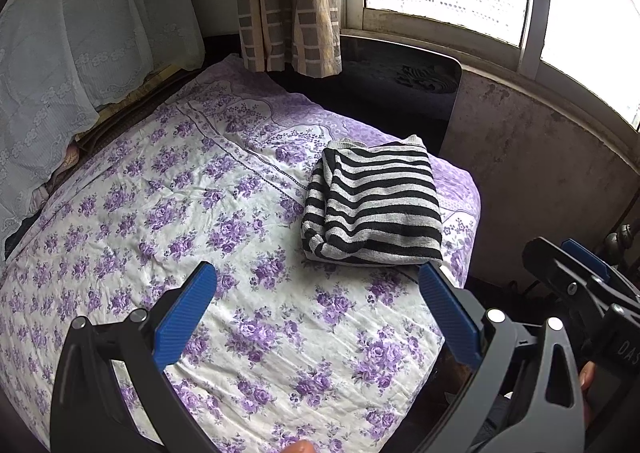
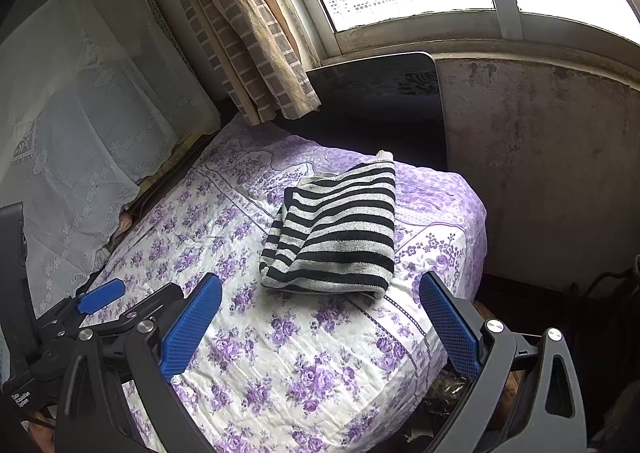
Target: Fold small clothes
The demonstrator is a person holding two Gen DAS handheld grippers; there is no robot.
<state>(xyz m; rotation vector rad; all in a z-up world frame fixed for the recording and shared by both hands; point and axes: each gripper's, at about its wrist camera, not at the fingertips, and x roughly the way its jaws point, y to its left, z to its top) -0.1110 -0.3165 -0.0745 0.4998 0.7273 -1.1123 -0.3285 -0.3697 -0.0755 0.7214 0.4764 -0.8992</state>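
Black-and-grey striped knit garment (image 1: 374, 209) lying folded into a compact rectangle, right of centre in the left wrist view, on the white bedspread with purple flowers (image 1: 168, 189). Set close to the bed's right edge, probably as finished work. Left gripper (image 1: 318, 309) at bottom of frame, jaws spread wide, holding nothing. Right gripper (image 2: 320, 313) likewise agape and empty, just short of the garment. Ample bare bedspread toward left of frame.
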